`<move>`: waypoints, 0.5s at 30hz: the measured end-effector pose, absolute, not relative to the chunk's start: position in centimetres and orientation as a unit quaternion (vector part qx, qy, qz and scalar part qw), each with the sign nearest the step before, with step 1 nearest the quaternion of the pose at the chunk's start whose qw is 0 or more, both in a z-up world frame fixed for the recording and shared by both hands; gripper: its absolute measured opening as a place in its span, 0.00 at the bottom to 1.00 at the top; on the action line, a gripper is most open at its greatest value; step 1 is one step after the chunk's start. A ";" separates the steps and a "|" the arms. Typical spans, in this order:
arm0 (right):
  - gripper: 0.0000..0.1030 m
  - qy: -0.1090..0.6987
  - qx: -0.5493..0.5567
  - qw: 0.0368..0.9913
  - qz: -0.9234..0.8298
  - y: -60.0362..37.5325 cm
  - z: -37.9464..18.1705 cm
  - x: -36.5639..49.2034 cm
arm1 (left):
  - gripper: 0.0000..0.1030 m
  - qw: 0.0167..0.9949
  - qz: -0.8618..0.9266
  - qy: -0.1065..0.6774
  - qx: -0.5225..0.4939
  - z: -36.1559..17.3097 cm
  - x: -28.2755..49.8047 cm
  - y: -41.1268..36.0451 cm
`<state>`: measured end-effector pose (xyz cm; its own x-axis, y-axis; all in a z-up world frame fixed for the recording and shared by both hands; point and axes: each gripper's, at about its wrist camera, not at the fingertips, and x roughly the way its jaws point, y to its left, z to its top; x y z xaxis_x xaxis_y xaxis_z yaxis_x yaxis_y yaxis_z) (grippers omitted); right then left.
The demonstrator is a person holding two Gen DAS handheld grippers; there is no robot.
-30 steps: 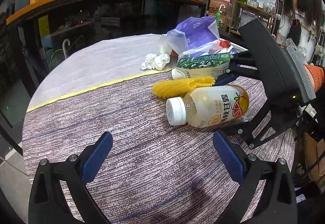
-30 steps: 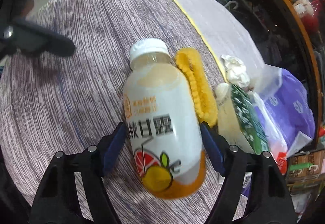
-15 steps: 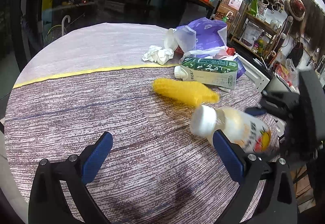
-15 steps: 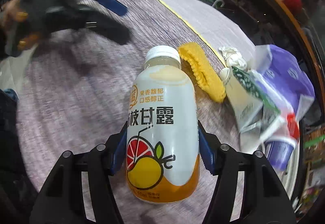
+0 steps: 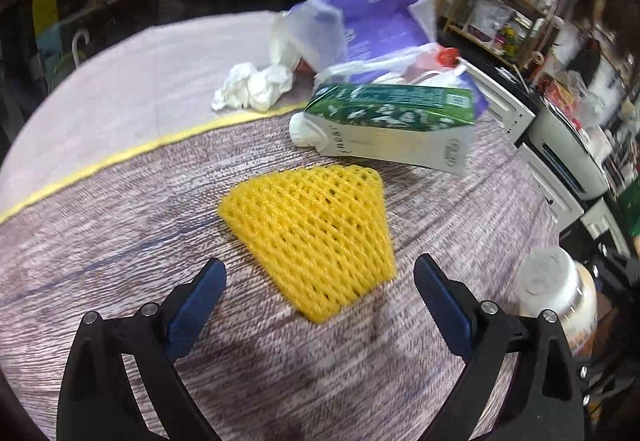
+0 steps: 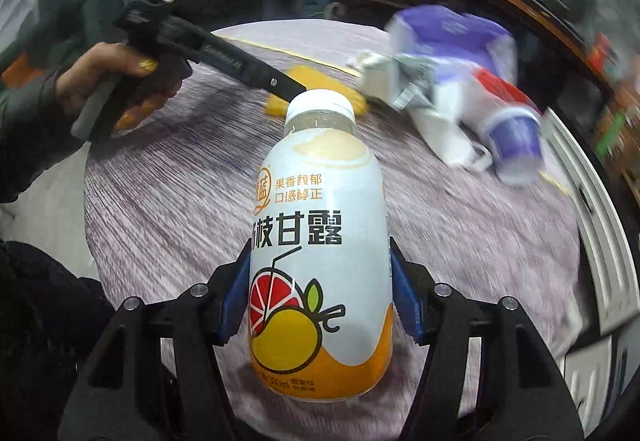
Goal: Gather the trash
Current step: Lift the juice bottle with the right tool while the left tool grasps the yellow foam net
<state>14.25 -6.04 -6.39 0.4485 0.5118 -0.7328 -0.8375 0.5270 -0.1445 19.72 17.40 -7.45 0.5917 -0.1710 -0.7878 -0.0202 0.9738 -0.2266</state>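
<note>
The left gripper hangs over the yellow foam net lying on the surface, jaws wide and starting to close, not yet touching it. It should drop lower and straddle the net's near edge before pinching. The right gripper grasps the juice bottle. A second ago that bottle lay on the surface; now it is lifted.

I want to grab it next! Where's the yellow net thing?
In the left wrist view, the yellow net lies on the table ahead of the left gripper, near the green carton.
</note>
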 end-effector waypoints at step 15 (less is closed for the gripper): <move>0.60 0.315 -0.161 0.860 0.368 -12.2 -7.0 13.9 | 0.38 0.887 0.005 0.452 -0.093 -7.8 21.0 15.2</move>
